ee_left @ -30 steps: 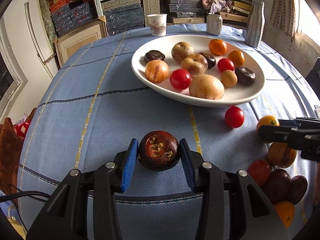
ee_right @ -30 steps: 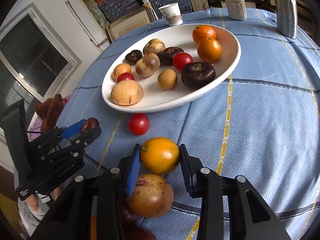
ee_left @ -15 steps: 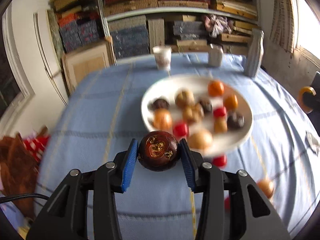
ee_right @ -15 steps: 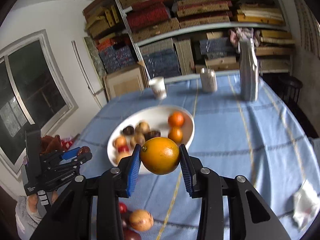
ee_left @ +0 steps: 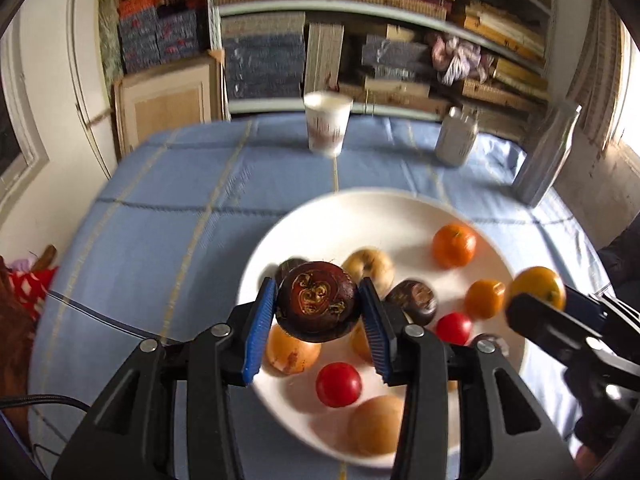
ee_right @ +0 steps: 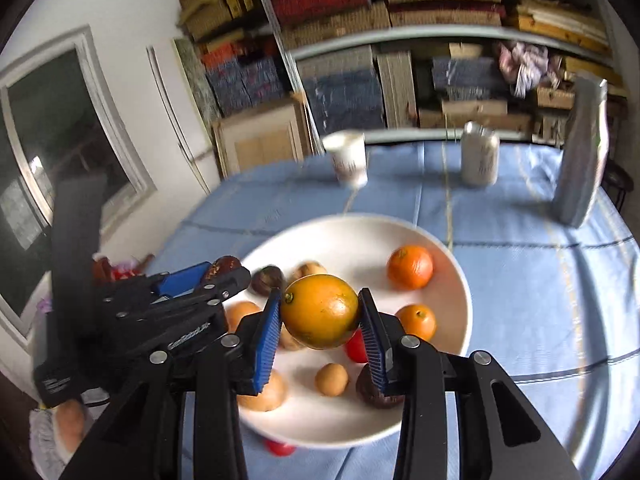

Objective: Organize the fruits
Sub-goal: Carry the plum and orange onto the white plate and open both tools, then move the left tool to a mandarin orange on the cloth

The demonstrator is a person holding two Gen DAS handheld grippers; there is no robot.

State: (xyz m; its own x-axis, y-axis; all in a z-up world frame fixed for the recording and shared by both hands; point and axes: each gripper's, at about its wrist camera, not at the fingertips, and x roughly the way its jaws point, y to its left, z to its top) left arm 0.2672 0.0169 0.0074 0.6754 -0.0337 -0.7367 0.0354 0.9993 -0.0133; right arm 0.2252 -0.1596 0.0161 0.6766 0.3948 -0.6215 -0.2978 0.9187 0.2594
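Left wrist view: the left gripper (ee_left: pixel 318 322) clamps a round, dark maroon fruit (ee_left: pixel 317 306) with a carved-looking swirl on its glossy face between blue ribbed fingers (ee_left: pixel 260 330), above the left part of the smooth white plate (ee_left: pixel 360 208). On the plate lie small tomatoes (ee_left: pixel 338 384), oranges (ee_left: pixel 454 245) and tan fruits. At the plate's right edge the right gripper (ee_right: pixel 322 322) grips a smooth yellow-orange fruit (ee_right: pixel 321 311), also over the plate. A second ago both fruits sat low at the desk, short of the plate; now both hang above it. Behind the plate, the blue cloth-covered desk (ee_left: pixel 168 216) stays open up to a paper cup (ee_left: pixel 327 124) and a can (ee_left: pixel 456 136).
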